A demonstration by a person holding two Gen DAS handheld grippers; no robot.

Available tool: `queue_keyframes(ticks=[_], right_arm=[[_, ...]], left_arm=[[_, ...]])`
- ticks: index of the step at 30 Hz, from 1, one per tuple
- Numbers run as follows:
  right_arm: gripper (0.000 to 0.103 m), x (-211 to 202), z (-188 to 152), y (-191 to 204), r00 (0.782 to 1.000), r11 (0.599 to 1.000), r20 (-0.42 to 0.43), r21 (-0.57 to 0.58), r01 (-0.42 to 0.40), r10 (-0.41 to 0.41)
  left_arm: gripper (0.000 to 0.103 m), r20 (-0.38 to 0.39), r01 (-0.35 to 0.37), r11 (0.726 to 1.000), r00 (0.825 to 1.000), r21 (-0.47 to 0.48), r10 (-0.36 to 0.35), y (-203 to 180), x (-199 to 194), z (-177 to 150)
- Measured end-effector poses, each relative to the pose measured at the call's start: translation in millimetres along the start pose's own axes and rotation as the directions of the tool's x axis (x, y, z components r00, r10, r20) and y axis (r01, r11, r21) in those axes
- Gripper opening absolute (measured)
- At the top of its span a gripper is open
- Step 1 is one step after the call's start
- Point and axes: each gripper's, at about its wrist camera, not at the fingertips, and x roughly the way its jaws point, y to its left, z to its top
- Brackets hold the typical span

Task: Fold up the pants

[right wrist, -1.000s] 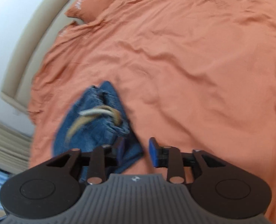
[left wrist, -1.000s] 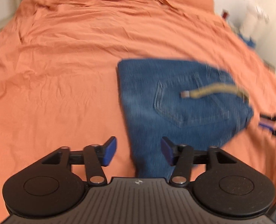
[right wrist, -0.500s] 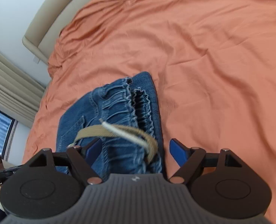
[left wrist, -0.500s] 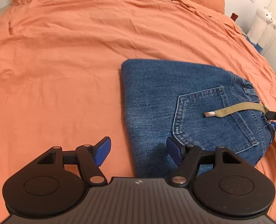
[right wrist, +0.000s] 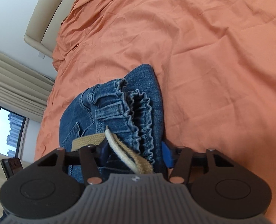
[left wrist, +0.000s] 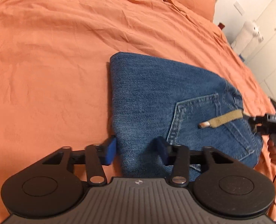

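The folded blue pants (left wrist: 156,97) lay on the orange bed (left wrist: 53,56), back pocket up, with a tan belt (left wrist: 223,119) across it. The left claw (left wrist: 136,151) had just been closing, its blue pads pressed on the pants' near folded edge. The right claw (right wrist: 134,153) had likewise been closing and gripped the ruffled waistband (right wrist: 138,115) end, the belt between its pads.
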Motion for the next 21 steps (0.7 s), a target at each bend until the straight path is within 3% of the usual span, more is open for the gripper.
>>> queue_keyframes(ticks=[6,12,21], right_arm=[[0.032,-6,-1,24,0.998,0.994,0.015,-0.087,0.061,-0.060],[0.019,-26,-5,59,0.992,0.977,0.057,-0.175,0.122,-0.114],[0.016,-67,-21,133,0.984,0.946,0.131,-0.283,0.156,-0.123]], left_arm=[[0.009,0.024,-0.014,1.000,1.000,-0.009,0.014,-3,-3,3],[0.006,0.063,-0.065,0.997,0.996,0.032,0.063,-18,-21,6],[0.006,0.130,-0.089,0.995,0.988,0.046,0.083,-32,-71,5]])
